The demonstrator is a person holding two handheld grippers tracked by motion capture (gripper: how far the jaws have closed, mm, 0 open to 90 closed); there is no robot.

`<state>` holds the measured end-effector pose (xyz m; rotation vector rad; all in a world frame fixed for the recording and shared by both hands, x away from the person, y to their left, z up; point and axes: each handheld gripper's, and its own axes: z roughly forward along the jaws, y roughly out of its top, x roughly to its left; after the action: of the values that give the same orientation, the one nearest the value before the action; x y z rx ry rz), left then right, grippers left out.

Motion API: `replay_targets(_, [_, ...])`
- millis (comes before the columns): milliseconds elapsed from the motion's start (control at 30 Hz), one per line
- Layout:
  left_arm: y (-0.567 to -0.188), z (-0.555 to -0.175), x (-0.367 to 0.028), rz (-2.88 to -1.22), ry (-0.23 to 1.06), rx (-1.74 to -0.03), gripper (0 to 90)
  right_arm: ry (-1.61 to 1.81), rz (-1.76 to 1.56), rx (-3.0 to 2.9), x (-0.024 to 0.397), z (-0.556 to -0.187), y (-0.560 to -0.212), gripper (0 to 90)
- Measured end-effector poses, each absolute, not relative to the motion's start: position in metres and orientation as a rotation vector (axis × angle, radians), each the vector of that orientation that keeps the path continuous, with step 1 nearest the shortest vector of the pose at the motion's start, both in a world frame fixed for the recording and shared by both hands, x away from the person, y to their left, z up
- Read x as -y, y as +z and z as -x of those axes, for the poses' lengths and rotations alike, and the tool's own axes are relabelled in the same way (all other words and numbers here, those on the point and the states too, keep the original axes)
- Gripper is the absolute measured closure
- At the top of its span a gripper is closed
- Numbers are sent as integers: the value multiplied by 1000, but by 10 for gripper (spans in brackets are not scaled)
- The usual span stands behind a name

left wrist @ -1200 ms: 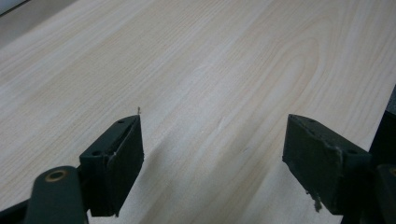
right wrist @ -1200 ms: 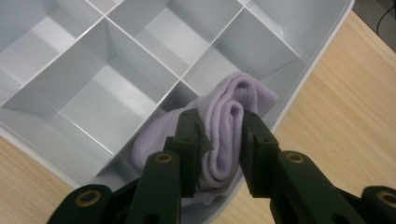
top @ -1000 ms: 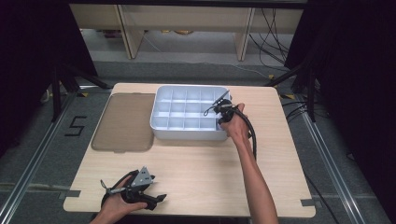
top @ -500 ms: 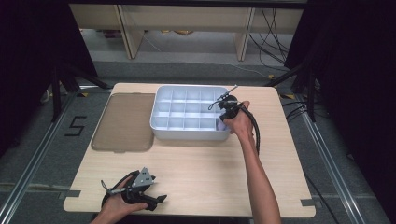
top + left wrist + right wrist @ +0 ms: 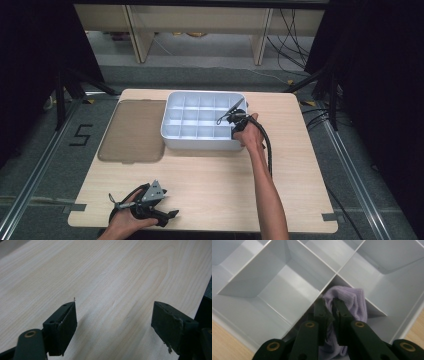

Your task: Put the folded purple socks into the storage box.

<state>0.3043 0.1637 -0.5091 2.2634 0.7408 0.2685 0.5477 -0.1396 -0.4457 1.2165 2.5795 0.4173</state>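
Note:
A white divided tray [image 5: 200,145] stands at the back middle of the wooden table. My right gripper [image 5: 234,123] reaches down into its near right corner compartment. In the right gripper view the jaws [image 5: 329,306] have just been closing and now pinch a fold of a lilac knitted cloth [image 5: 355,301] that lies in that compartment, among the grey dividers [image 5: 274,282]. My left gripper [image 5: 167,216] rests in a hand at the table's front left. Its jaws [image 5: 113,322] stand wide open over bare wood with nothing between them.
A flat brown lid [image 5: 132,131] lies left of the tray, touching its side. Several other tray compartments look bare. The right gripper's cable [image 5: 267,145] trails along the forearm. Dark floor and shelf legs surround the table [image 5: 215,185].
The right gripper has dipped a little lower into the tray's near right compartment. The left gripper has kept still.

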Motion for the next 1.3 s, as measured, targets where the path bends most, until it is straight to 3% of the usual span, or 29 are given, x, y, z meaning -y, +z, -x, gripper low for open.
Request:
replay_targets(200, [-509,-305,-164,-2263,271,-745,198,465,-1214,-2589,146,-550,-446,814])
replay_targets(467, [-509,-306,-164,-2278,284,-703,198,562,-1255,-2551,158,-541,-422,694])
replay_targets(800, [-509,-305,-163,-2249,270,-744,198,686,-1285,-2453,170,-528,-401,654])
replay_targets(933, [-507,-307,-166,-2272,324,-713,198,729,-1251,-2434,171,-521,-394,644])
replay_targets(1300, [-508,-306,-165,-2259,280,-722,198,790,-1186,-2410,165,-499,-379,608])
